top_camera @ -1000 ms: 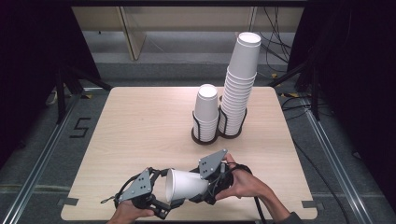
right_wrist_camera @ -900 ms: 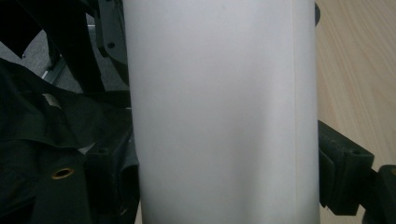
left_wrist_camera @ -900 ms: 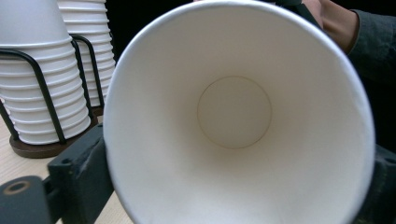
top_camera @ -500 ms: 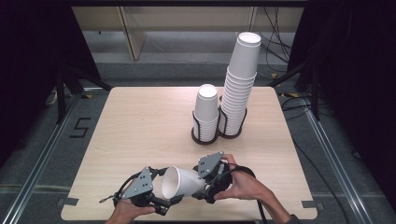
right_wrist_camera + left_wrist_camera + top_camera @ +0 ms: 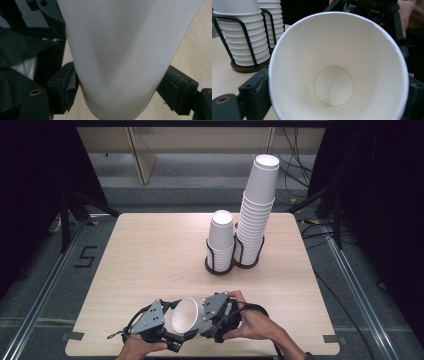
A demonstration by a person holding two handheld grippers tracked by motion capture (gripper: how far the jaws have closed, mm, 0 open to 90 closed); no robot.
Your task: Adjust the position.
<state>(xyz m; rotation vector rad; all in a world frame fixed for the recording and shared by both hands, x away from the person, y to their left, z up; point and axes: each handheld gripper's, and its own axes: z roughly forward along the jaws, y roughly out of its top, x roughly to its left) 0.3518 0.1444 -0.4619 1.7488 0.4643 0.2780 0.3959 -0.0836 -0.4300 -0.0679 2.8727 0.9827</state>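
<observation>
We see one white paper cup (image 5: 186, 315) lying on its side between the two claws at the near edge of the table (image 5: 150, 255), mouth toward the left claw (image 5: 172, 332), base toward the right claw (image 5: 212, 322).

Right claw: pinching the cup. In the right gripper view both jaws press on the lower wall of the cup (image 5: 120, 62), one on each side near its base, and the wall is dented between them.

Left claw: jaws stand on either side of the cup's rim. In the left gripper view the cup's open mouth (image 5: 337, 72) faces the camera, with a jaw hugging the rim left and right. The jaws have just been opening a little after closing, with the cup between them; we cannot tell whether the pads press on the rim.

A hand (image 5: 255, 325) wraps the right claw's body; another hand (image 5: 137, 347) holds the left one from the table's near edge.

Beyond the claws, well apart from them, sits a black wire cup holder (image 5: 220, 262) with two stacks: a short stack of cups (image 5: 221, 235) straight ahead of the held cup, and a tall stack of cups (image 5: 257, 205) just beside it on the right claw's side, leaning slightly. In the left gripper view the holder (image 5: 249, 42) shows up left of the cup.
</observation>
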